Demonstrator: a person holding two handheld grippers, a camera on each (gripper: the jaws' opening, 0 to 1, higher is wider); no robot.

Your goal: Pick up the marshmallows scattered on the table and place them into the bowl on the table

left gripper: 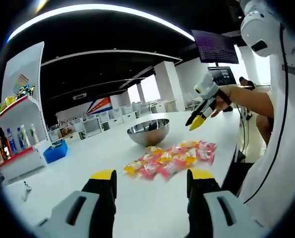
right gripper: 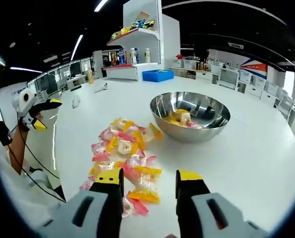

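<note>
— Bowl [right gripper: 190, 117] on the table [right gripper: 256, 163]?
— Yes, some marshmallows inside. More marshmallows [right gripper: 125, 153] lie in a pile beside it.
— Tongs?
— Left tongs [left gripper: 149, 177] and right tongs [right gripper: 149, 179] both wide open, holding nothing.

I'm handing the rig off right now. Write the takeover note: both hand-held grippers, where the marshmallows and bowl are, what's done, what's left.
Left hand-held gripper: open, empty, above the white table, short of the pile.
Right hand-held gripper: open, empty, jaws at the near edge of the marshmallow pile.
Steel bowl: upright on the table beyond the pile, apart from it.
Done: a few wrapped marshmallows in the bowl.
Left: most of the pile lies loose on the table. Suggest that the right gripper takes the nearest packet, which lies between its jaws.
</note>
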